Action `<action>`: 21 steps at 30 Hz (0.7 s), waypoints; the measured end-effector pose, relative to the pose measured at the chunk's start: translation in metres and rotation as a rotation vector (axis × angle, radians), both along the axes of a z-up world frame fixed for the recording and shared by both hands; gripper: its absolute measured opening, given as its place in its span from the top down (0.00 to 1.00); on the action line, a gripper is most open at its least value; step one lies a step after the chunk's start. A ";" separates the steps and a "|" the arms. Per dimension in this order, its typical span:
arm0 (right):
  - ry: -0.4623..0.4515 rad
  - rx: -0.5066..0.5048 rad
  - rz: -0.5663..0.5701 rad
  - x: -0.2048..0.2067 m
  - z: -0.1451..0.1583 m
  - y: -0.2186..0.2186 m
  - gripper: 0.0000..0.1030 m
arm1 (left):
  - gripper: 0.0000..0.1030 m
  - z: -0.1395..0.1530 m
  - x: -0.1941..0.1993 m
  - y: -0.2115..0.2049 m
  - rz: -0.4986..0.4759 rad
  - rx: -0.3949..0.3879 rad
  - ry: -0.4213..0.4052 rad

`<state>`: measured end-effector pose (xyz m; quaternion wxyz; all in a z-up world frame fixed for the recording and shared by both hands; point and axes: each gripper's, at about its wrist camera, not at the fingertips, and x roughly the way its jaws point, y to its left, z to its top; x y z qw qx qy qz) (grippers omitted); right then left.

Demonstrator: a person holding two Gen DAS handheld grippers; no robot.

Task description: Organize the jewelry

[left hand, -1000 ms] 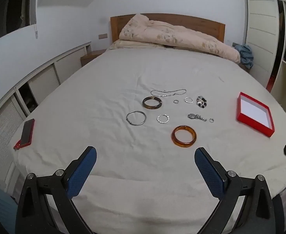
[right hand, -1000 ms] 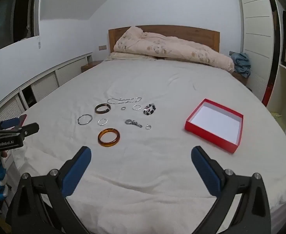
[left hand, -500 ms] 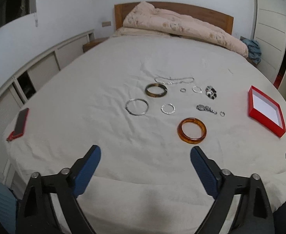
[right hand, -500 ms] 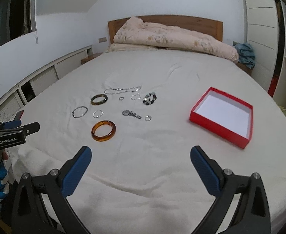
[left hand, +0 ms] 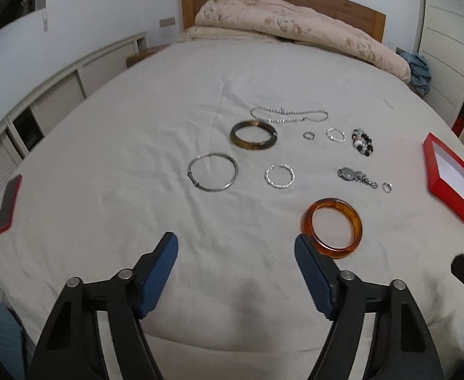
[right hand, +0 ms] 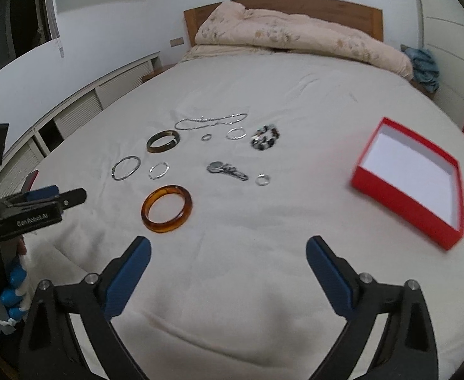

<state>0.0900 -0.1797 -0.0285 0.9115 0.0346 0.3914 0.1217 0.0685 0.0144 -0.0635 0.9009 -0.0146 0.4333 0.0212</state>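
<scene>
Jewelry lies spread on the white bed: an amber bangle, a dark brown bangle, a thin silver hoop, a small twisted silver ring, a silver chain necklace, a beaded bracelet, a charm and small rings. An open red box with a white inside sits to the right. My left gripper hovers just short of the amber bangle, jaws closing, nothing between them. My right gripper hangs over bare sheet between bangle and box, jaws narrowing, empty.
A red-cased phone lies at the bed's left edge. A folded quilt rests against the wooden headboard. White louvred cabinets run along the left wall. The left gripper's body shows at the left of the right wrist view.
Both grippers have come down and forward toward the jewelry, which looks larger and nearer. The left jaws have narrowed clearly; the right jaws slightly.
</scene>
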 end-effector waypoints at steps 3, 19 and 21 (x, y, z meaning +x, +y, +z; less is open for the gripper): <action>0.018 0.017 0.008 0.014 -0.007 0.004 0.18 | 0.33 -0.010 0.004 0.000 -0.022 -0.024 0.028; 0.086 -0.011 0.025 0.087 -0.051 -0.011 0.53 | 0.67 -0.050 0.059 -0.045 -0.163 -0.096 0.109; 0.097 -0.016 0.035 0.099 -0.060 -0.013 0.56 | 0.69 -0.057 0.063 -0.049 -0.177 -0.097 0.125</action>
